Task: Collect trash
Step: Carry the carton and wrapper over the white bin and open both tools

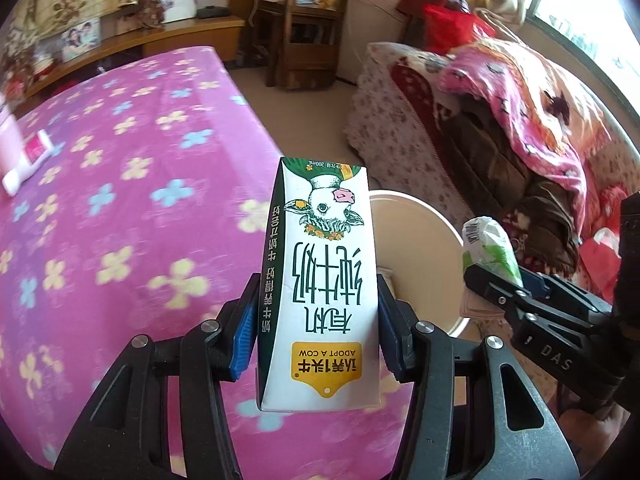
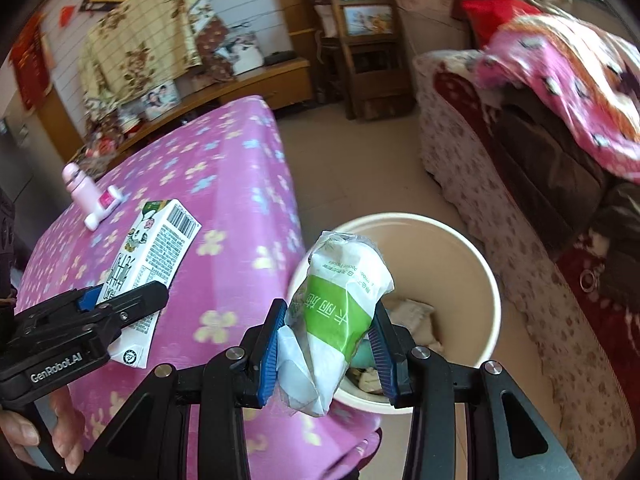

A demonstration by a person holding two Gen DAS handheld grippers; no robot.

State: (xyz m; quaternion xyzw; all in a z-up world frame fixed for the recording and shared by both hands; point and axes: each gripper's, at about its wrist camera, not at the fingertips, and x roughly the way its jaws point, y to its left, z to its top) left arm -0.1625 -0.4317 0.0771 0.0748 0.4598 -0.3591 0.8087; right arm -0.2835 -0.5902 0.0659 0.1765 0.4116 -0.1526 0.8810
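My left gripper [image 1: 318,316] is shut on a white and green milk carton [image 1: 320,280] with a cow's head printed on it, held upside down over the edge of the pink table. The same carton [image 2: 152,264] and left gripper [image 2: 132,304] show at the left of the right wrist view. My right gripper [image 2: 328,340] is shut on a crumpled green and white tissue packet [image 2: 340,312], held above the near rim of a cream waste bin [image 2: 480,264]. In the left wrist view the bin [image 1: 416,240] stands just behind the carton, with the packet [image 1: 490,248] and right gripper [image 1: 500,280] to its right.
A table with a pink flowered cloth [image 1: 120,200] fills the left. A pink bottle [image 2: 82,188] and a small pink-and-white tube [image 2: 102,208] lie on it. A sofa piled with blankets [image 2: 560,120] stands on the right. The bin holds crumpled paper [image 2: 412,312].
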